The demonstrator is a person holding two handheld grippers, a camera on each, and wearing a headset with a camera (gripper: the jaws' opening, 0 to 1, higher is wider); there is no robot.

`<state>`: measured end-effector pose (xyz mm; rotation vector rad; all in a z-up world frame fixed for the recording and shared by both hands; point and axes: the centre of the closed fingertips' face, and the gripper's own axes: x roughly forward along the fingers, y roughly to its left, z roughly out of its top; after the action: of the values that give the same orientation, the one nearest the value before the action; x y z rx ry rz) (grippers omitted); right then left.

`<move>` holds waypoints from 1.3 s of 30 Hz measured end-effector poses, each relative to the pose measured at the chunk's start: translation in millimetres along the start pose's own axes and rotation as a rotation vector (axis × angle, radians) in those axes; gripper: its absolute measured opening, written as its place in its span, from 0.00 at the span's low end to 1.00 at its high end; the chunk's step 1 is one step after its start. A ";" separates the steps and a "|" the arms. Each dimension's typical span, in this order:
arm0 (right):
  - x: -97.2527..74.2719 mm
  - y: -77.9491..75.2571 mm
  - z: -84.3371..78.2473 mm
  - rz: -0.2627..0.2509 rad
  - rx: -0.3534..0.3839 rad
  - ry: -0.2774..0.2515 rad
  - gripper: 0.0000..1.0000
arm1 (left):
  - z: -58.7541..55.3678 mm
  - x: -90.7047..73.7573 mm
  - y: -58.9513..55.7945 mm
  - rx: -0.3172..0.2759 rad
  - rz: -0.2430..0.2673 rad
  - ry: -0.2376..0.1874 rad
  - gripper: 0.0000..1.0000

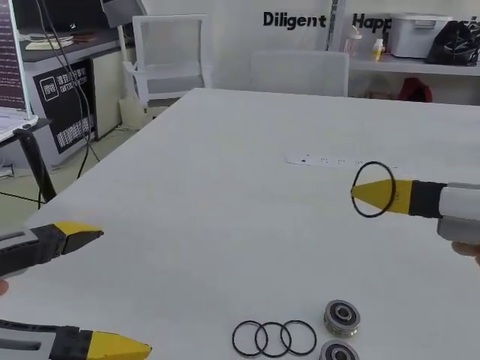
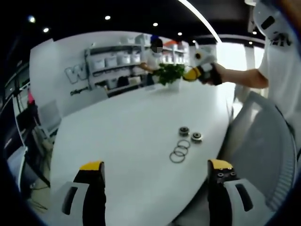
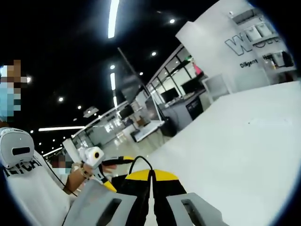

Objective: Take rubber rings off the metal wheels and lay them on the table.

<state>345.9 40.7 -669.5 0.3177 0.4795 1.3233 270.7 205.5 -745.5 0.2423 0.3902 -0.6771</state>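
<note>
Bench: broad white bench (image 1: 225,187), plain matte top, work gathered at the near edge.
Left claw: grey, yellow-tipped left claw (image 1: 125,291), spread wide, gripping nothing, low over the near-left of the bench.
Right claw: grey, yellow-tipped right claw (image 1: 357,193), pinched narrow on one thin black rubber ring (image 1: 373,163), held up above the bench, well apart from the rest; in the right gripper view, loop of that ring (image 3: 140,158) poking out past the closed tips.
Wheels: two small round grooved metal wheels (image 1: 342,316), flat on the bench, just beside each other and just right of the laid rings; whether a ring sits in either groove, cannot tell.
Laid rings: three thin black rubber rings (image 1: 274,324), flat in a row, overlapping like chain links.
Handling, wheels: judged hard, smooth, heavy for their size; likely to slide if nudged; best steadied by the rim.
Handling, rings: judged light, soft, stretchy, floppy; best nipped gently across the thin cord, anywhere on the loop.
Count: claws two; wheels two; rings four, three laid and one held.
</note>
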 end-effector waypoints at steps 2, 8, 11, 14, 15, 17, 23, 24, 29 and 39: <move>9.3 0.5 -7.6 0.003 -0.016 0.030 0.00 | -1.9 -0.9 -0.4 0.003 0.001 0.006 0.92; 43.6 9.5 -37.7 0.063 -0.035 0.137 0.00 | -4.6 -2.7 -1.7 -0.008 0.007 0.008 0.92; 55.4 9.7 -50.7 0.067 -0.058 0.181 0.00 | -5.9 -4.0 -1.6 -0.011 0.011 0.010 0.91; 63.8 8.5 -64.1 0.072 -0.070 0.227 0.00 | -6.7 -5.1 -1.5 -0.015 0.014 0.013 0.91; 66.2 7.0 -70.4 0.068 -0.085 0.251 0.00 | -7.0 -5.8 -1.3 -0.012 0.015 0.014 0.91; 70.9 5.1 -77.4 0.070 -0.088 0.271 0.00 | -7.3 -7.1 -0.9 -0.013 0.018 0.014 0.91; 83.7 -2.6 -92.8 0.075 -0.072 0.322 0.00 | -10.6 -8.1 -1.1 -0.024 0.021 0.018 0.91; 85.3 -4.1 -94.6 0.074 -0.068 0.328 0.00 | -10.8 -8.1 -1.3 -0.024 0.021 0.018 0.91; 92.9 -9.3 -107.7 0.067 -0.055 0.362 0.00 | -10.2 -8.6 -4.3 -0.040 0.013 0.007 0.91; 99.3 -23.5 -137.1 0.039 -0.076 0.459 0.00 | -12.4 -10.6 -4.8 -0.047 0.017 0.015 0.91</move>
<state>313.4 125.6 -814.3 -0.0457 0.8066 1.4519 256.7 212.1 -752.6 0.2059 0.4174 -0.6495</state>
